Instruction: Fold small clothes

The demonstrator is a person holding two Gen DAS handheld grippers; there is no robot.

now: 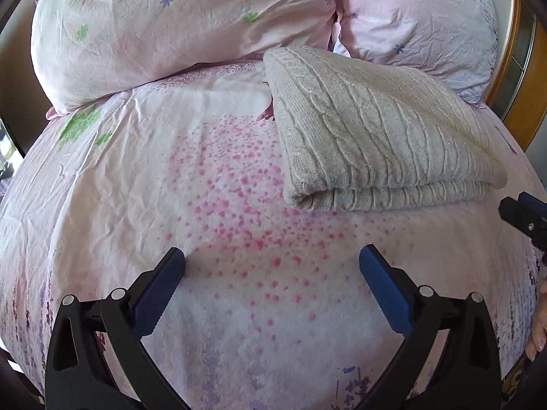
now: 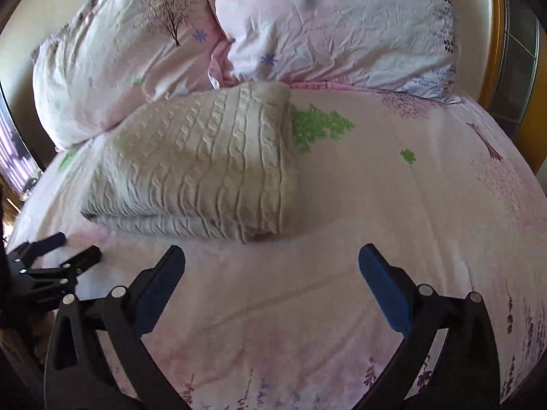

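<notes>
1. A folded beige cable-knit sweater [image 1: 376, 143] lies on the pink floral bedsheet [image 1: 171, 177], its far end touching two matching pink floral pillows [image 1: 177, 30].
2. The left gripper [image 1: 271, 259] hovers over bare sheet near the sweater's folded front edge, its blue-padded fingers [image 1: 155, 294] spread wide and holding nothing.
3. The right gripper [image 2: 271, 259] also has its fingers wide apart and empty, just in front of the sweater's near corner [image 2: 259, 229].
4. The two grippers sit side by side, apart from the sweater.
</notes>
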